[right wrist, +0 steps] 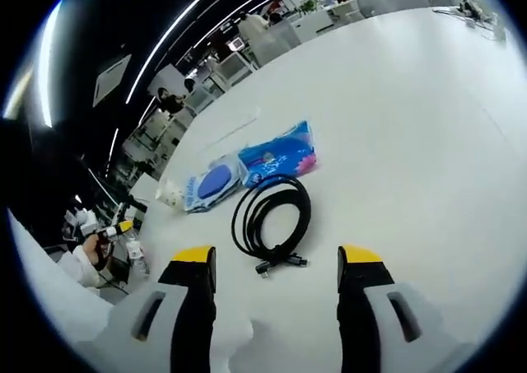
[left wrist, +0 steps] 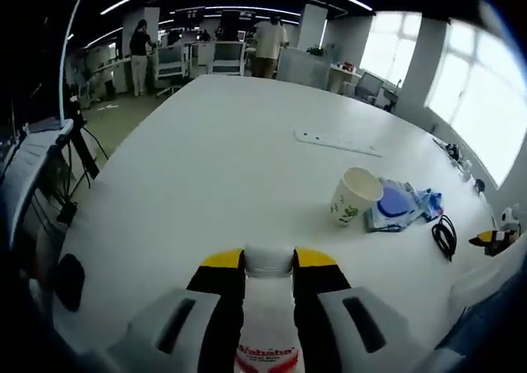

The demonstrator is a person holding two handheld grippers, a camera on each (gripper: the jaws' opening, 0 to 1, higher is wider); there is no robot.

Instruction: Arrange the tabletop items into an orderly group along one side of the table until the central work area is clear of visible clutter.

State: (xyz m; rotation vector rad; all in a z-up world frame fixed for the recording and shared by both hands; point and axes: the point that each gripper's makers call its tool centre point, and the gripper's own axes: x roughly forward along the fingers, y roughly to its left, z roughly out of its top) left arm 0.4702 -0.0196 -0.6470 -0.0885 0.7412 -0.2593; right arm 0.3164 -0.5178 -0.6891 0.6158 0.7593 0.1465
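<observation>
We pinch a white bottle (left wrist: 268, 307) in the left gripper (left wrist: 269, 262), carrying it over the white table (left wrist: 214, 167) toward the paper cup (left wrist: 354, 196) and blue packets (left wrist: 399, 207) grouped near the far edge. Our right gripper (right wrist: 276, 266), jaws spread, hovers before the coiled black cable (right wrist: 272, 216); we judge it next, needing a clean pinch on the coil.

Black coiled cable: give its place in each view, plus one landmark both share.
Left gripper view: black coiled cable at the far right, on the white table.
Right gripper view: cable near centre, just beyond the open jaws.
Shared landmark: blue packet beside it.
</observation>
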